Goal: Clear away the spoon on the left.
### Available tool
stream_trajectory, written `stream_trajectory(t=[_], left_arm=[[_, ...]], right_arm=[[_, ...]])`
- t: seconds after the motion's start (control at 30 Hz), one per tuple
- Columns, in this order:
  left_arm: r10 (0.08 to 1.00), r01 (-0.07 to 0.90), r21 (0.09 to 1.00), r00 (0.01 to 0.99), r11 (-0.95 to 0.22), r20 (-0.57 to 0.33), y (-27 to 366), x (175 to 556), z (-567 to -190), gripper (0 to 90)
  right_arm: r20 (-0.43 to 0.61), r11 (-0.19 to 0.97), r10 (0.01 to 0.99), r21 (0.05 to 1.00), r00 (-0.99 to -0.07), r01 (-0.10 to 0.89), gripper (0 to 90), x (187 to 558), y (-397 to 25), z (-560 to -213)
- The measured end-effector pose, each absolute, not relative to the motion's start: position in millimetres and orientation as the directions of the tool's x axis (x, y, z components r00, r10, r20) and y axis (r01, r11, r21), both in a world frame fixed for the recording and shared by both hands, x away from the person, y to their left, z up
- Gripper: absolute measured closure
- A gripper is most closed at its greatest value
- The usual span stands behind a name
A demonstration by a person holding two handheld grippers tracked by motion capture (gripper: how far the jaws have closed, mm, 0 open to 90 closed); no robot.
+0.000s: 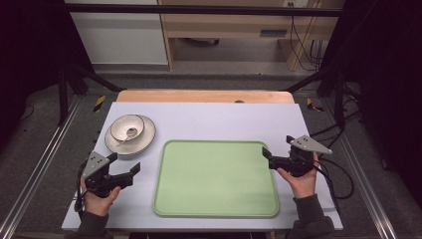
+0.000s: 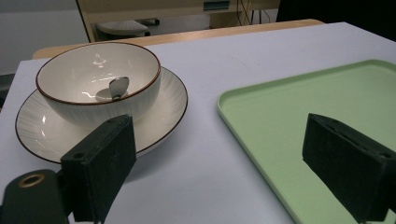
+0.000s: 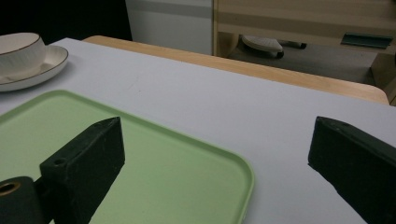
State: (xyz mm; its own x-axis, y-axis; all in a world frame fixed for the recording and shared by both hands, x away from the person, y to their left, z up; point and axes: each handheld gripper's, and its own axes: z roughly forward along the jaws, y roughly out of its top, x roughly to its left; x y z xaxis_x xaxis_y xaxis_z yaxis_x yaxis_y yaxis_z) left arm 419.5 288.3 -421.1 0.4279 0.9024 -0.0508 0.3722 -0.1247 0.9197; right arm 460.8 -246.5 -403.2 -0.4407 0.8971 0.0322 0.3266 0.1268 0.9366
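A white bowl (image 1: 121, 125) with a brown rim stands on a matching plate (image 1: 145, 141) at the table's left, and a metal spoon (image 1: 131, 132) lies inside it. In the middle lies an empty light green tray (image 1: 216, 179). My left gripper (image 1: 123, 163) is open just in front of the plate, between it and the tray's left edge. My right gripper (image 1: 277, 146) is open at the tray's right edge. The left gripper view has the open left gripper (image 2: 219, 135), bowl (image 2: 140, 100), spoon (image 2: 116, 87), plate (image 2: 170, 100) and tray (image 2: 327, 102). The right gripper view has the open right gripper (image 3: 219, 135) over the tray's corner (image 3: 140, 177), with bowl (image 3: 18, 49) and plate (image 3: 46, 63) far left.
A pale sheet (image 1: 219, 119) covers the wooden table (image 1: 204, 96). Black frame posts (image 1: 62, 94) stand at both sides, and cables (image 1: 343, 174) trail off to the right. Bare sheet lies behind the tray.
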Motion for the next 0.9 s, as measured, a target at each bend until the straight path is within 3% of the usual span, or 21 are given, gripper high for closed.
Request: stream_trajectory(t=[0.9], left_arm=[[0.909, 0.352, 0.925, 0.417, -0.142, -0.018, 292.7, 424.6, -411.9, 10.2]], right_arm=[[0.026, 0.143, 0.884, 0.936, -0.466, 0.323, 2.7, 461.2, -246.1, -405.0]])
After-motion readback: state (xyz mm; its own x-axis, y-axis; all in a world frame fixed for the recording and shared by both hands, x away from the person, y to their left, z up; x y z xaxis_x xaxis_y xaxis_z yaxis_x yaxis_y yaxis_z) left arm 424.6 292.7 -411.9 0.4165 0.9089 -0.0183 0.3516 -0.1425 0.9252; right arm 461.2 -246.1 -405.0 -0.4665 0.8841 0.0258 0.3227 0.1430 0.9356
